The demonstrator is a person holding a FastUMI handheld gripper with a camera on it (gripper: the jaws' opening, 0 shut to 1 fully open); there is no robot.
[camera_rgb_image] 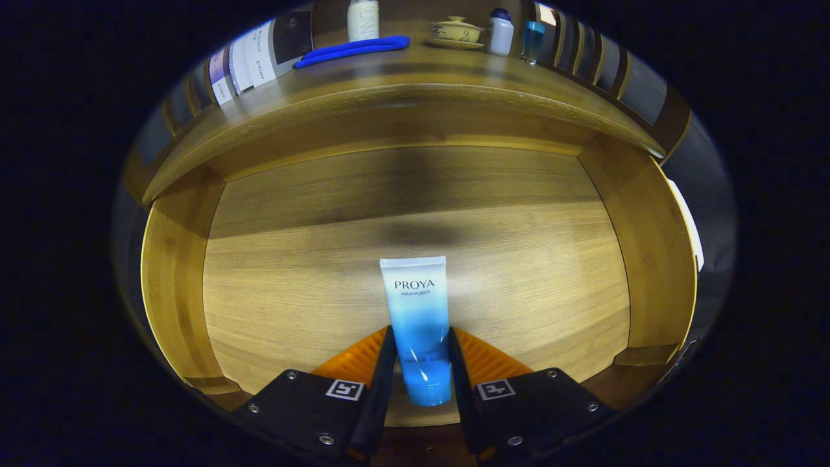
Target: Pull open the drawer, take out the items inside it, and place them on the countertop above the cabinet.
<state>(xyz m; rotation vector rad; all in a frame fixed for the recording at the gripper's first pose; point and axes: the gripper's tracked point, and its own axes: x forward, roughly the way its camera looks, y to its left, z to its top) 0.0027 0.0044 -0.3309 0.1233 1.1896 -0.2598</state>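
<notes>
The tube (418,318) lies in the open drawer (168,272), its long axis running straight away from the gripper (419,353), its near end between the two fingers. Both fingers appear to press its sides, so the gripper looks closed on it. The tube fades from white at the far end to blue at the near end. The countertop (389,71) lies beyond.

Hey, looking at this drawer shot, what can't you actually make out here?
- Gripper view: whether the fingers press the tube lying between them; contact is unclear.
- Back of the drawer: hidden under the countertop and its shadow.
- White bottle on the countertop: top cut off by the view's edge.
- Small bottles beside the teacup: too small to identify.
</notes>
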